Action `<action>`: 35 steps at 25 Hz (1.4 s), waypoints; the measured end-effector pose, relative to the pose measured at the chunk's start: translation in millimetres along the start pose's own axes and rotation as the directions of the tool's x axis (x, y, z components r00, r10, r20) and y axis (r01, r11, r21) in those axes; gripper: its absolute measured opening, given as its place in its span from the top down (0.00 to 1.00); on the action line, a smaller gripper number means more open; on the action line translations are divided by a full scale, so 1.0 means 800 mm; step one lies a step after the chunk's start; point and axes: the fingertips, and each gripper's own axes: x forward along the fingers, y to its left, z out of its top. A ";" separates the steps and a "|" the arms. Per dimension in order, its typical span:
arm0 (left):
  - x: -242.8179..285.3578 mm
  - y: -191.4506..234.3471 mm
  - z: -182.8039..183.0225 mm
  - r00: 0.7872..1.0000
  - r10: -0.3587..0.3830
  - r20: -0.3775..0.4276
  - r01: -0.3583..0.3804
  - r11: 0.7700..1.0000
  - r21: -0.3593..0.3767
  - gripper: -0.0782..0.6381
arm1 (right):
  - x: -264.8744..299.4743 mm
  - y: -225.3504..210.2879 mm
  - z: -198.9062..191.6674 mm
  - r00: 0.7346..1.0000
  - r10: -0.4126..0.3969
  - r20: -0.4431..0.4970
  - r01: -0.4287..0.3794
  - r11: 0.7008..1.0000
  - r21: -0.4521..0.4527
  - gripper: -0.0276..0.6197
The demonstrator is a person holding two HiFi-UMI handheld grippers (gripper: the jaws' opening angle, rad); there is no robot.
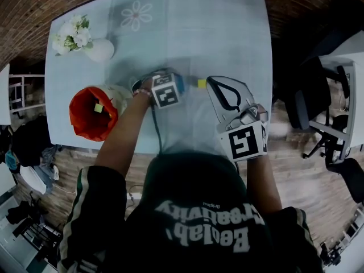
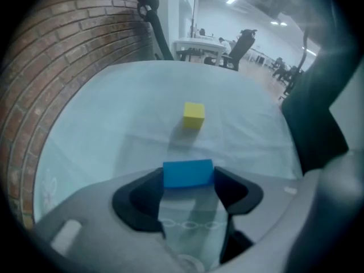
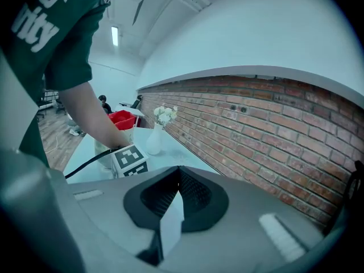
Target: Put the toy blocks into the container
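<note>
Both jaws of your left gripper [image 2: 187, 182] stand wide apart, blue block [image 2: 188, 173] between them; your right gripper [image 3: 178, 170] is clenched, empty.

Red container [image 1: 79, 117], yellow block [image 1: 201, 83] — pale table [image 1: 227, 38]

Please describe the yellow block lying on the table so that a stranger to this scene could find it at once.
On the pale table, look near the middle, ahead of the person. The yellow block lies free on the cloth, just beyond the left tool. Its only close neighbour, the blue block, stands between that tool's jaws.
</note>
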 end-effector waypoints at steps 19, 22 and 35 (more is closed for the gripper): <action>-0.041 -0.003 0.011 0.995 0.101 -0.018 -0.101 0.995 0.017 0.51 | -0.011 -0.002 0.008 1.000 -0.024 0.009 0.025 1.000 -0.014 0.95; -0.065 -0.007 0.021 0.990 0.140 0.028 -0.140 0.990 -0.011 0.51 | -0.013 -0.002 0.019 0.999 -0.025 0.022 0.026 0.999 -0.033 0.95; -0.219 -0.018 0.059 0.855 0.426 0.295 -0.377 0.902 -0.211 0.51 | -0.012 0.022 0.065 0.996 0.007 0.094 0.003 0.995 -0.100 0.95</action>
